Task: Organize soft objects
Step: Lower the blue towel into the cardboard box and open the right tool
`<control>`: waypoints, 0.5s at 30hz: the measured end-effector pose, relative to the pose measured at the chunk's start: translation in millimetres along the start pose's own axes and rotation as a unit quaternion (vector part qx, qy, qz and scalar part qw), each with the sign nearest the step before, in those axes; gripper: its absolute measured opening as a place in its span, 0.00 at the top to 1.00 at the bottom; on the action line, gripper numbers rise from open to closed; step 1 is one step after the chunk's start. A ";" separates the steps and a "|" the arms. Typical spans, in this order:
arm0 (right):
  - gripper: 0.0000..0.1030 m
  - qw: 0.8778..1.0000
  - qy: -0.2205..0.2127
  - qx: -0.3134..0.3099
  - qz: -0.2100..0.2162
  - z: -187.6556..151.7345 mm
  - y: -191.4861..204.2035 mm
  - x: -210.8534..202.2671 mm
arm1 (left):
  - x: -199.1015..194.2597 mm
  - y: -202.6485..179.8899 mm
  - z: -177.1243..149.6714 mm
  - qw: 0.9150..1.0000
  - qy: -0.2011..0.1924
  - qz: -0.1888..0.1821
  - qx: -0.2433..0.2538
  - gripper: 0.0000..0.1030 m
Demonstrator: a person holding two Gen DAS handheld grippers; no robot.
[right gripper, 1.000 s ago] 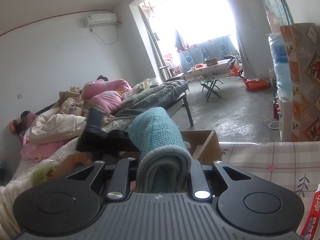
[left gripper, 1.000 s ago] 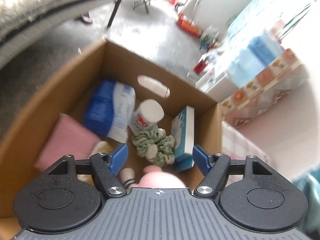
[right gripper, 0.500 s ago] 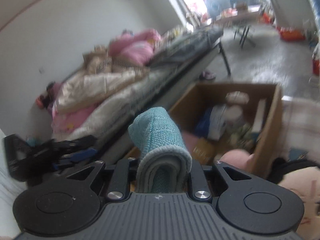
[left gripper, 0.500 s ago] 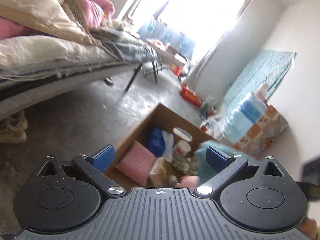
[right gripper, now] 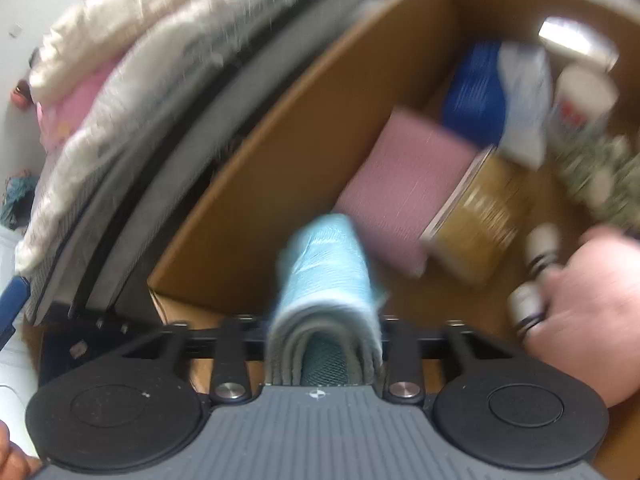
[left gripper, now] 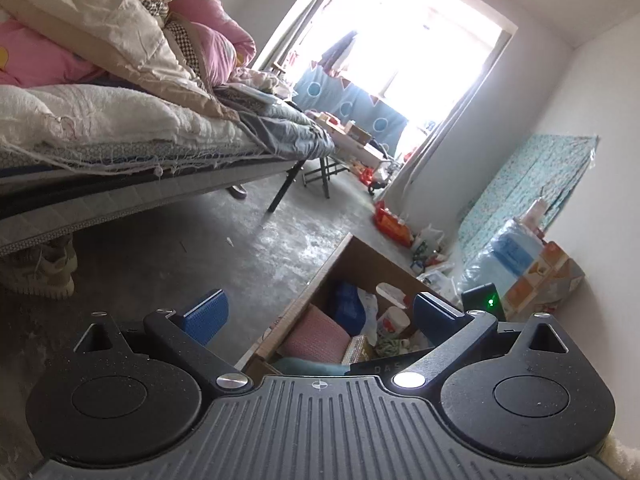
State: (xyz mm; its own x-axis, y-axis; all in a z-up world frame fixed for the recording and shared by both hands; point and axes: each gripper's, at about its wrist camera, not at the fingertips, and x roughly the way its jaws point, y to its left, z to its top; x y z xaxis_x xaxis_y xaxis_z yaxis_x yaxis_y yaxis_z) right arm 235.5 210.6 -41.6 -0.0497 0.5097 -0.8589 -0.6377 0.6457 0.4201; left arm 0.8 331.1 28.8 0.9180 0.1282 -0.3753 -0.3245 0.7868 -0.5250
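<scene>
The right gripper (right gripper: pixel 324 344) points steeply down over the near corner of the box (right gripper: pixel 288 168), with the rolled towel (right gripper: pixel 326 276) between its jaws. The towel's long axis runs straight out along the fingers, its folded end toward the camera and its far end over the box floor just short of the pink pad (right gripper: pixel 404 184). The jaws have just been opening with the towel between them. A gap shows on each side of the roll, so the pads no longer seem to press on it, though the picture is blurred and light contact cannot be ruled out. I judge this to be the release: the towel sits directly above bare cardboard at the near left of the box, and that vertical line-up is what the drop depends on.

Beyond the gripper and to its right lie the gold box (right gripper: pixel 484 216), the blue pack (right gripper: pixel 480 96) and a pink toy (right gripper: pixel 592 312).

The left gripper (left gripper: pixel 316 316) is spread wide and holds nothing. It points nearly level across the floor (left gripper: pixel 168 248), with the box (left gripper: pixel 360 252) ahead of it and slightly right, and the bed (left gripper: pixel 120 132) off to its left. The right hand is clearly the nearer one to the box's inside.
</scene>
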 end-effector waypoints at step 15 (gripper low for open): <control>0.20 0.992 0.028 0.119 0.028 -15.9 -44.7 -24.5 | 3.3 12.5 -2.1 1.000 0.006 -0.031 0.000 0.03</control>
State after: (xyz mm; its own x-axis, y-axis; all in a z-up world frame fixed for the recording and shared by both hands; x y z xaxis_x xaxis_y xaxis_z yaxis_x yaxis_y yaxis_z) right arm 253.0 160.2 -43.9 -0.1266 0.5206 -0.8443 -0.4331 0.7367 0.5192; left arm -0.7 340.1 19.4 0.9334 0.0725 -0.3514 -0.2676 0.7931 -0.5471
